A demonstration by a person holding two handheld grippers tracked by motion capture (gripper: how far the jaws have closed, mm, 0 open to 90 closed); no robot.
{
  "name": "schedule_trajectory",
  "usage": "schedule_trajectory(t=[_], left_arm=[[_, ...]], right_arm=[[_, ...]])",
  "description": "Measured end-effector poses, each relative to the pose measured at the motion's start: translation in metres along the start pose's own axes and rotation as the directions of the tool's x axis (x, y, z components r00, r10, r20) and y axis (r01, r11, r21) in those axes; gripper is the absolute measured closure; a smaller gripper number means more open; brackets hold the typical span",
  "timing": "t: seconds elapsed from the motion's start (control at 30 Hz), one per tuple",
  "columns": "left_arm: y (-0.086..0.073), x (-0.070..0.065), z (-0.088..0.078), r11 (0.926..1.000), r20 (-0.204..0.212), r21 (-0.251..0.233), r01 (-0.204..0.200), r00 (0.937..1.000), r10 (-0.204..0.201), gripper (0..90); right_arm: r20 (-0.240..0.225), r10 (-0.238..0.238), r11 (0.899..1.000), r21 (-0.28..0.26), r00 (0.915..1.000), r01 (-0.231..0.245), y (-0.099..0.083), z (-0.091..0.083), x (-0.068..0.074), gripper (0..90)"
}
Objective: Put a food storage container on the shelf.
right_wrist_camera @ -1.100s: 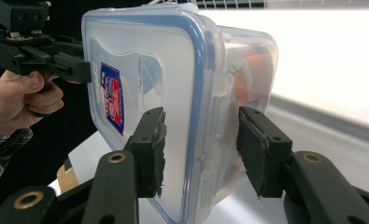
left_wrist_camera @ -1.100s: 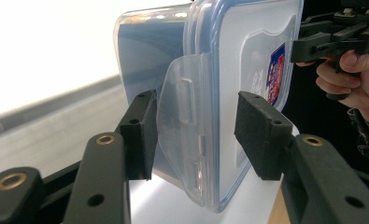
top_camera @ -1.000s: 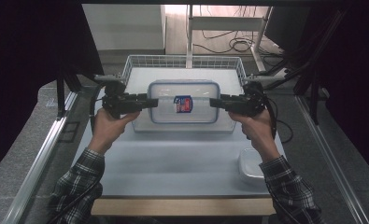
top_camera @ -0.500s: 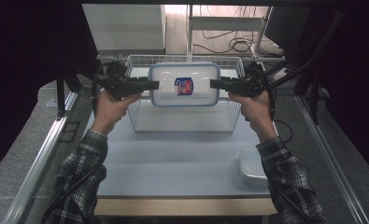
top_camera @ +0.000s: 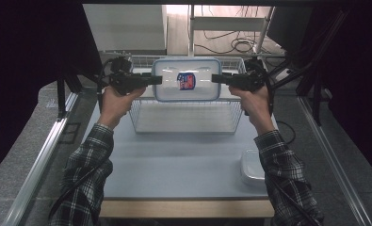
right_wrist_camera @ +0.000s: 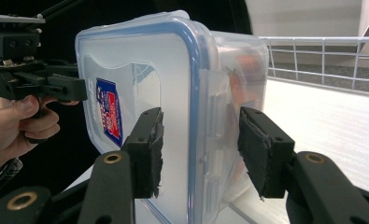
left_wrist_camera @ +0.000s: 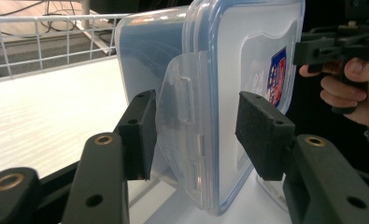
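Left gripper (top_camera: 157,79), right gripper (top_camera: 215,78) clamping lidded plastic box (top_camera: 187,80) by end latches; rigid, slick, light; above wire basket (top_camera: 183,117).

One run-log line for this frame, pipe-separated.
left gripper: shut on box end | right gripper: shut on box end | box: lidded, carried over wire basket | table: spare lid near right

The lidded container (top_camera: 187,79) hangs over the wire basket (top_camera: 183,117), towards its rear half, held between the left tongs (top_camera: 156,80) at its left end and the right tongs (top_camera: 217,78) at its right end. The basket stands at the far middle of the bench (top_camera: 174,165). A second, smaller container (top_camera: 252,167), apparently lid-up, lies at the bench's near right corner, well apart from the basket.
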State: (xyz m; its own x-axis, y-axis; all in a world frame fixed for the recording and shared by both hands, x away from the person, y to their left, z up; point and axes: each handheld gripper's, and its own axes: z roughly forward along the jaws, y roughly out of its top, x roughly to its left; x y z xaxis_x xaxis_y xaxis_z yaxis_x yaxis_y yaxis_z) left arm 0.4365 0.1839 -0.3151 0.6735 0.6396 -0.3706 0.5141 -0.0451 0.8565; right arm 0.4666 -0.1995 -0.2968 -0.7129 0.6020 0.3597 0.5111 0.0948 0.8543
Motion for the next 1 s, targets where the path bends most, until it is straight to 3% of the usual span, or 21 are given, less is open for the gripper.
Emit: schedule_trajectory(t=[0.23, 0.43, 0.5, 0.63, 0.8, 1.0], left_arm=[[0.003, 0.001, 0.003, 1.0, -0.022, -0.004, -0.002, 0.9998, 0.001, 47.5], [0.004, 0.001, 0.005, 1.0, -0.039, -0.006, 0.005, 0.9992, -0.005, 46.7], [0.004, 0.001, 0.006, 0.9999, -0.041, -0.005, 0.009, 0.9991, -0.009, 46.2], [0.005, 0.002, 0.007, 0.9998, -0.049, -0.004, 0.022, 0.9986, -0.022, 45.8], [0.008, 0.004, 0.01, 0.9999, -0.093, 0.016, 0.003, 0.9957, -0.001, 43.2], [0.01, 0.009, 0.01, 0.9997, -0.093, 0.024, 0.008, 0.9957, -0.006, 42.3]], right_arm=[[0.003, 0.021, 1.0, -0.004, 0.9998, -0.021, 0.002, 0.004, -0.004, 50.3], [0.048, 0.004, 1.0, 0.008, 0.9988, -0.005, 0.005, 0.004, -0.001, 54.7], [0.094, -0.015, 0.999, 0.029, 0.9955, 0.012, 0.006, 0.007, 0.002, 55.4], [0.103, 0.005, 1.0, 0.026, 0.9946, -0.008, 0.006, 0.009, 0.002, 56.0], [0.158, -0.025, 0.997, 0.078, 0.9871, 0.012, 0.002, 0.016, 0.002, 57.9], [0.147, -0.014, 0.997, 0.082, 0.989, 0.002, -0.001, 0.02, -0.002, 58.7]])
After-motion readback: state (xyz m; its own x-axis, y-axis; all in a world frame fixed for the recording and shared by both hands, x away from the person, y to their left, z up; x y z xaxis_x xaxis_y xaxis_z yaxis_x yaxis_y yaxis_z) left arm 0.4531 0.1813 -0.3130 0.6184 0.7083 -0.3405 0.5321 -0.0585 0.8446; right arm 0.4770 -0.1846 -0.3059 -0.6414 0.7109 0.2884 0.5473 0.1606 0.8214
